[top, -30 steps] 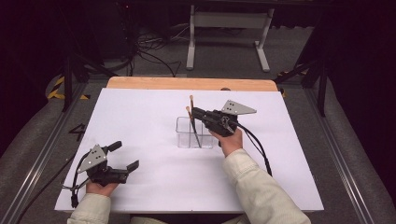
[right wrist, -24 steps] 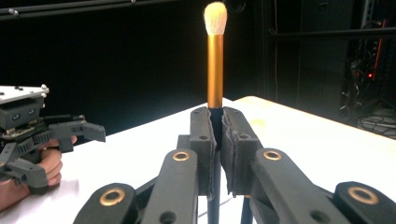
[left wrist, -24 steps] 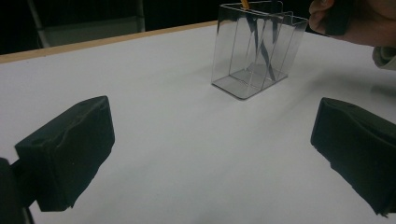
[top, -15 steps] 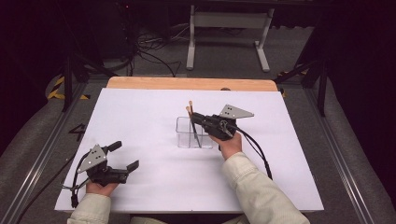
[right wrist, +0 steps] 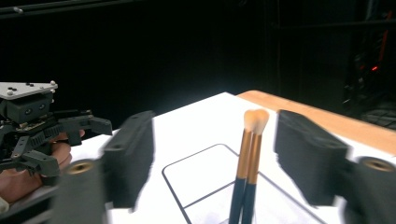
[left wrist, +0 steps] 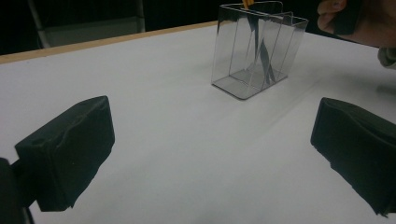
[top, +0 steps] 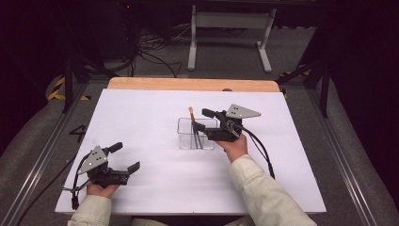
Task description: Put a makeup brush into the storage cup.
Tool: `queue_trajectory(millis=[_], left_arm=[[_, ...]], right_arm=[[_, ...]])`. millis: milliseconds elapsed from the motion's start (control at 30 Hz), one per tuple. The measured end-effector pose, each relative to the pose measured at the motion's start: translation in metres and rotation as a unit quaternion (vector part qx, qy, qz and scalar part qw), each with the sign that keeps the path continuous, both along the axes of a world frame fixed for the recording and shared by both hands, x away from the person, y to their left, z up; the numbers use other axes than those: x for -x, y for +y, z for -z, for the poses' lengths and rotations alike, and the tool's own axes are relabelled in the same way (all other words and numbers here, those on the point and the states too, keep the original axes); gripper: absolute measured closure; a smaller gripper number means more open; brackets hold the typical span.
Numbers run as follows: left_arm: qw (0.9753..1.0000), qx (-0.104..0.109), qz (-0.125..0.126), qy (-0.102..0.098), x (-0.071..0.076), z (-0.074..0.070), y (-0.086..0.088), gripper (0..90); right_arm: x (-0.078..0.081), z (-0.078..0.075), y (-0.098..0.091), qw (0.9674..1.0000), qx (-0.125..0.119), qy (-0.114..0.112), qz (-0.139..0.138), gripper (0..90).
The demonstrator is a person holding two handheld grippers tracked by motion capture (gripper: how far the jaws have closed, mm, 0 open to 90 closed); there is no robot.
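Two makeup brushes [right wrist: 250, 158] stand upright in a clear box [top: 196, 133] mid-table, just released; the right gripper [top: 203, 119] straddles them, its jaws having just opened wide; the left gripper [top: 126, 157] rests wide, empty, well apart.

two makeup brushes [right wrist: 250, 154] upright, touching, leaning in clear divided holder [top: 188, 134].

High view overhead, facing forward; gripper views close, sharing clear organizer [left wrist: 254, 51].
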State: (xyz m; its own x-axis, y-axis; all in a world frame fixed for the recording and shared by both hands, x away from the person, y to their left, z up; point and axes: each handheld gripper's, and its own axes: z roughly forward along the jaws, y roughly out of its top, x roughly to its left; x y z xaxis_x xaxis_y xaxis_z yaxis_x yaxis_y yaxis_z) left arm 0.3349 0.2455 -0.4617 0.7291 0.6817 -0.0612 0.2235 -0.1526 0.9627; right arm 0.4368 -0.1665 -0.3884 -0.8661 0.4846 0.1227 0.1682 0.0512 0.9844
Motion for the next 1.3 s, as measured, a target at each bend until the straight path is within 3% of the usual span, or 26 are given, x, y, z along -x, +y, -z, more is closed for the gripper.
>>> queue_trajectory(millis=[200,400,833,1000,1300], left_arm=[[1.0000,0.000,-0.001,-0.001,0.000,0.000,0.000,0.3],[1.0000,0.001,-0.002,-0.001,0.000,-0.001,0.000,0.3],[1.0000,-0.009,0.001,-0.001,0.000,-0.003,-0.001,0.2],[0.9999,-0.010,0.007,0.001,0.001,-0.005,0.000,0.2],[0.9996,0.007,0.028,0.007,0.001,-0.010,0.003,0.1]], right_arm=[[0.012,-0.019,-0.017,0.9989,0.034,-0.030,0.012,13.3],[0.025,-0.031,-0.037,0.9966,0.060,-0.050,0.023,9.9],[0.043,-0.042,-0.079,0.9920,0.102,-0.046,0.058,5.9],[0.048,-0.044,-0.097,0.9916,0.096,-0.043,0.074,3.4],[0.057,-0.044,-0.124,0.9904,0.102,-0.040,0.084,0.2]])
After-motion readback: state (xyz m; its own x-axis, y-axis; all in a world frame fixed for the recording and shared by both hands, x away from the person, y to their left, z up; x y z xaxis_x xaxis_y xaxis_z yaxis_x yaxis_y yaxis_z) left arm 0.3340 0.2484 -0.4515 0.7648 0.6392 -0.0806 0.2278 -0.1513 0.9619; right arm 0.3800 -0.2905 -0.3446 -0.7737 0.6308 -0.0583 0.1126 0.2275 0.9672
